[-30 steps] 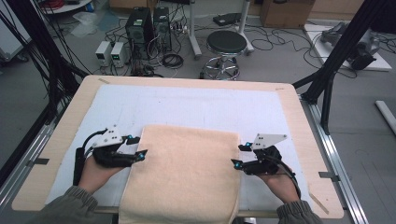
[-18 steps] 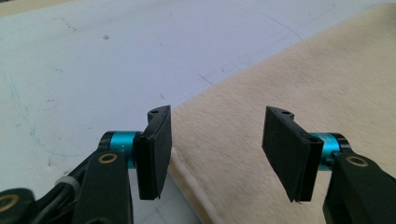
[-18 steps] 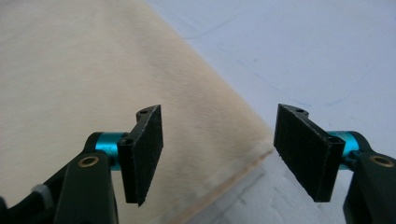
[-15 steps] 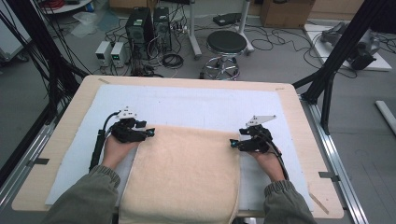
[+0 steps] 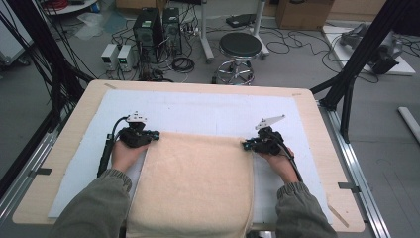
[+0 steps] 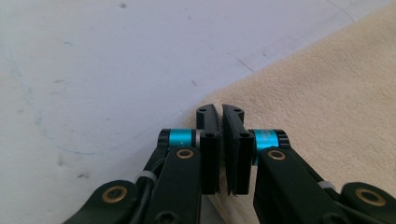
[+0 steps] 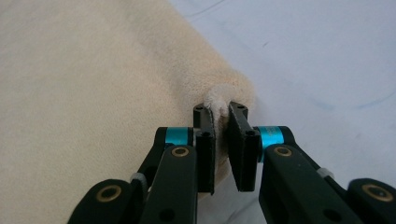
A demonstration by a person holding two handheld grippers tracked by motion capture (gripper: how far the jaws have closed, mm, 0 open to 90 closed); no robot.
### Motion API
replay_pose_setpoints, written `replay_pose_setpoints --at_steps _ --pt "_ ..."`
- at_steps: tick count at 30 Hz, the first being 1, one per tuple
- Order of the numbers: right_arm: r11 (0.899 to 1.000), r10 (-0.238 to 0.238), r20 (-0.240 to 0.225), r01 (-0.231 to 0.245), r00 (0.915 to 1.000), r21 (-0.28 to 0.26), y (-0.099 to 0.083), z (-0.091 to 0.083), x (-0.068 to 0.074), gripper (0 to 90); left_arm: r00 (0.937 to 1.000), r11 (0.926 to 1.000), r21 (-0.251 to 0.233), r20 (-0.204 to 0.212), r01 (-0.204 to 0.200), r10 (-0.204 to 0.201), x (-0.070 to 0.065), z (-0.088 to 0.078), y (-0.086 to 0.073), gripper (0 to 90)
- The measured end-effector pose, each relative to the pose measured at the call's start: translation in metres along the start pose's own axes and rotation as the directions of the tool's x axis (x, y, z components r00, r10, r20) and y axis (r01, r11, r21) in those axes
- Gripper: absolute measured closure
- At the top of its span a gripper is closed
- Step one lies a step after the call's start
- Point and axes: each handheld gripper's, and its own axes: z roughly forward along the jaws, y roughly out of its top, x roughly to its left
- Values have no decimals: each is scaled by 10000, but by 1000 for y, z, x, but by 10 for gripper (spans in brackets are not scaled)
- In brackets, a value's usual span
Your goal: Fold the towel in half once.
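A beige towel (image 5: 198,183) lies flat on the white mat (image 5: 208,111), its near end hanging over the table's front edge. My left gripper (image 5: 157,135) is at the towel's far left corner. In the left gripper view its jaws (image 6: 220,112) have just been closing and stand shut over that corner of the towel (image 6: 327,93). My right gripper (image 5: 243,145) is at the far right corner. In the right gripper view its jaws (image 7: 219,109) have just been closing too, and a small fold of the towel (image 7: 93,70) is pinched between the tips.
The mat covers most of the wooden table (image 5: 317,124), with bare mat beyond the towel's far edge. On the floor behind the table are a black stool (image 5: 240,47), computer boxes (image 5: 153,29) and loose cables. Black frame posts (image 5: 356,64) stand at the table's sides.
Both hands have moved away from me along the towel's sides to its far corners. Both pairs of jaws have closed there onto the corners.
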Motion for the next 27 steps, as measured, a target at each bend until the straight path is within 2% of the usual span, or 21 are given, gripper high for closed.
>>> replay_pose_setpoints --at_steps 1,2,4,6,10,13,14,15,16,17,18,19,20,21,23,27 --pt "10000 12 42 -12 10000 -30 5 0 -2 827 9997 9999 -130 -238 69 -72 3 -2 1 859" --pt "10000 30 168 -29 9999 -81 13 1 -4 828 9993 9995 -206 -285 245 -251 5 -2 3 861" --pt "9995 17 410 -5 9992 -300 24 1 -7 831 9981 9993 -242 -530 290 -302 11 -4 12 862" --pt "9991 87 629 -61 9980 -410 37 0 -12 831 9965 9977 -603 -762 307 -353 14 -8 25 862" --pt "9991 -11 1313 65 9913 -408 68 -7 -20 831 9936 9964 -842 -1133 -97 1 19 -17 60 863" --pt "9970 49 1676 82 9858 -773 86 -18 -25 831 9905 9929 -1152 -1365 -298 139 23 -24 90 863" --pt "9957 51 1850 122 9827 -920 92 -22 -28 829 9909 9916 -1245 -1330 -352 185 23 -24 96 862" --pt "9954 137 1909 48 9815 -960 95 -24 -30 806 9896 9910 -1255 -1406 -474 295 22 -24 101 856" --pt "9941 190 1954 24 9805 -1088 97 -25 -32 736 9880 9907 -1214 -1484 -607 424 20 -22 103 822" --pt "9928 355 2076 -107 9776 -1197 97 -25 -34 630 9873 9917 -1103 -1514 -660 488 19 -20 103 736" --pt "9913 567 1982 -315 9785 -1280 95 -24 -36 584 9901 9926 -1075 -1345 -557 410 19 -19 102 688" --pt "9905 721 1715 -504 9825 -1281 93 -23 -37 543 9936 9945 -939 -1069 -466 365 20 -19 100 662" --pt "9917 651 1528 -470 9861 -1196 89 -22 -36 508 9950 9958 -828 -947 -399 320 20 -18 98 634" --pt "9919 606 1527 -424 9864 -1195 86 -22 -35 493 9956 9956 -854 -888 -388 312 20 -19 95 619" --pt "9910 644 1386 -469 9882 -1256 78 -23 -31 447 9975 9923 -1202 -672 -291 211 18 -22 85 604" --pt "9892 650 965 -514 9932 -1373 64 -28 -21 370 9994 9905 -1341 -212 -300 274 13 -29 67 572"
